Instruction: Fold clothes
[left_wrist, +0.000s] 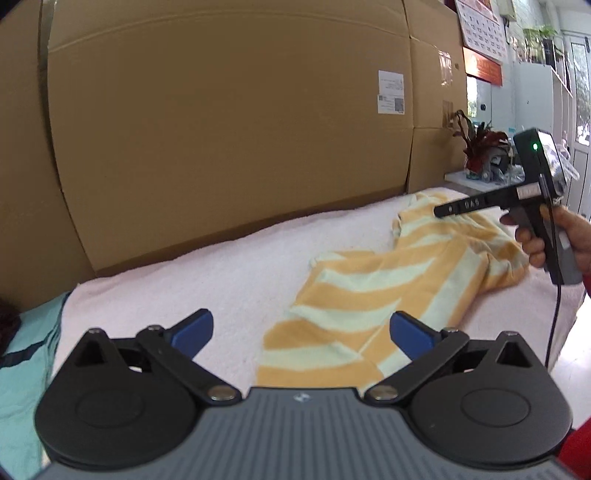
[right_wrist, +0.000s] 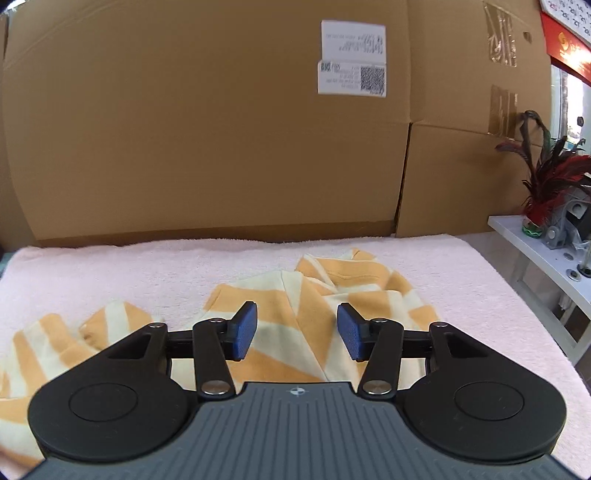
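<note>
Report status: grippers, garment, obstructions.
Left gripper open, empty. Right gripper open, over striped shirt. Shirt crumpled, unfolded on towel. Nothing in the way.

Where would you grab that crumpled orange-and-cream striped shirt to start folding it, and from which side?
Probably at the near hem corner of the striped shirt, coming down from above on the near side. There the cloth lies flattest on the pink towel, with a clean edge to pinch, while the far end is bunched up. The left gripper, jaws open, hovers just over that corner.
</note>
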